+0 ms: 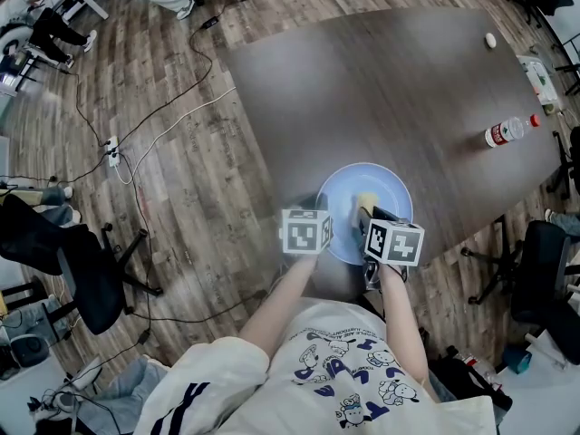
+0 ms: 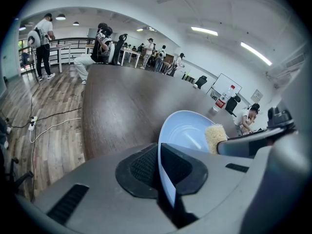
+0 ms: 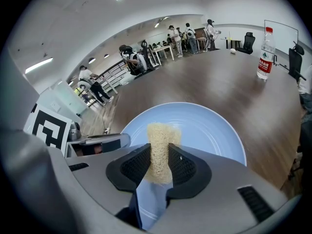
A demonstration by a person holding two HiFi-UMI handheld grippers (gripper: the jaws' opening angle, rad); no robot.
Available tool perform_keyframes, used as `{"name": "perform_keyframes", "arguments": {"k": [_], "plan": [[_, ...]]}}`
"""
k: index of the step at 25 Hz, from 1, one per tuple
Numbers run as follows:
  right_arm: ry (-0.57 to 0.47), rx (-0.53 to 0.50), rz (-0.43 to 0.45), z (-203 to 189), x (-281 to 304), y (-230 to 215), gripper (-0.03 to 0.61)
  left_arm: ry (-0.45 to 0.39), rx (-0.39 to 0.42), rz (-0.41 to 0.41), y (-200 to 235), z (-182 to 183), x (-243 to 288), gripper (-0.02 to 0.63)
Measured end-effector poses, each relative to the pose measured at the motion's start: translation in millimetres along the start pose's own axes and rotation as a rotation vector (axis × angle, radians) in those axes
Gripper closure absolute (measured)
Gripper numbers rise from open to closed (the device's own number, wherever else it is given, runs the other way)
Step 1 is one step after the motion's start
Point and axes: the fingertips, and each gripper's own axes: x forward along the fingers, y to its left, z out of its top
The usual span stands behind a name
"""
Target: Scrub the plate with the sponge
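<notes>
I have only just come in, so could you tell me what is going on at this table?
A person holds a two-jaw gripper in each hand. The left gripper is shut on the rim of a round light-blue plate near the edge of the dark brown wooden table. The right gripper is shut on a pale yellow fibrous sponge, held over the plate's inner surface and apparently touching it.

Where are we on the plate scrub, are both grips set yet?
Done: the left hand-held gripper is clamped on the rim of the blue plate, and the right hand-held gripper is shut on the sponge. In hand: the sponge is poised over the plate's middle. Left: the scrubbing itself; no suds show progress.
</notes>
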Motion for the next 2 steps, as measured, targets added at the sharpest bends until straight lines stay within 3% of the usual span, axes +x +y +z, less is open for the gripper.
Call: {"name": "perform_keyframes", "arguments": {"k": [2], "plan": [[-0.001,-0.002,-0.002,0.2,0.6,1.0,0.460,-0.001,0.000,0.001,1.6,0.0,0.2,0.586]]}}
